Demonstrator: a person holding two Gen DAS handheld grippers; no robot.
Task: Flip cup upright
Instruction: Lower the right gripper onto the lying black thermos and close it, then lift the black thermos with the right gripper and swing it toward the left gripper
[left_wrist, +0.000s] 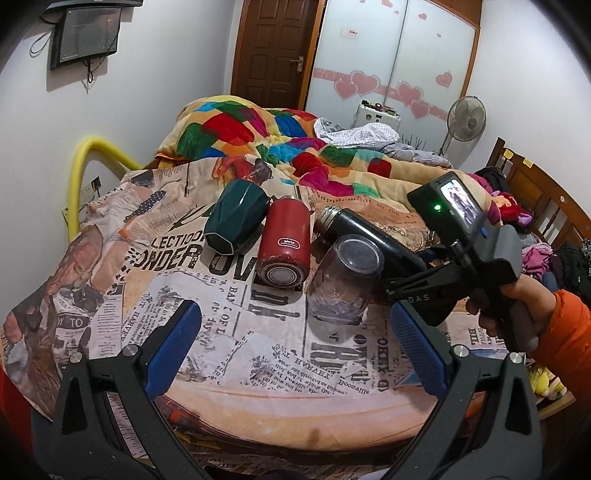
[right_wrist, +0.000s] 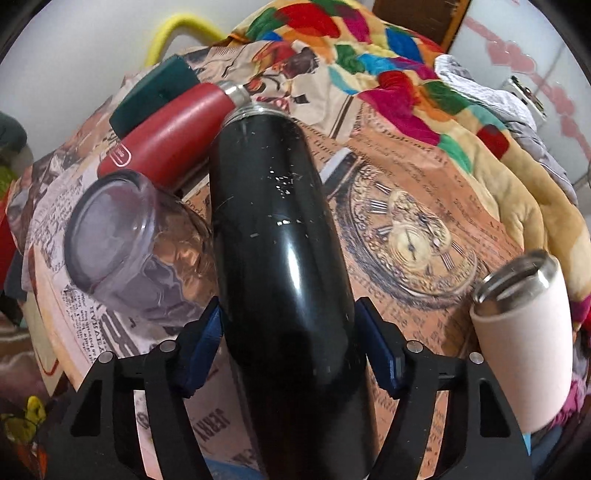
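A black flask (right_wrist: 280, 236) lies tilted, its steel mouth pointing away from me, and my right gripper (right_wrist: 288, 350) is shut on its lower body. It also shows in the left wrist view (left_wrist: 365, 236), with the right gripper (left_wrist: 402, 284) at its base. A clear glass (left_wrist: 343, 280) stands upside down beside it. A red flask (left_wrist: 282, 243) and a dark green cup (left_wrist: 234, 221) lie on their sides. A white tumbler (right_wrist: 524, 332) stands upright at the right. My left gripper (left_wrist: 295, 332) is open and empty, in front of the glass.
The things rest on a newspaper-print cloth (left_wrist: 236, 332) over a round table. Behind it is a bed with a colourful quilt (left_wrist: 295, 140). A yellow rail (left_wrist: 85, 162) is at the left and a fan (left_wrist: 465, 118) at the back right.
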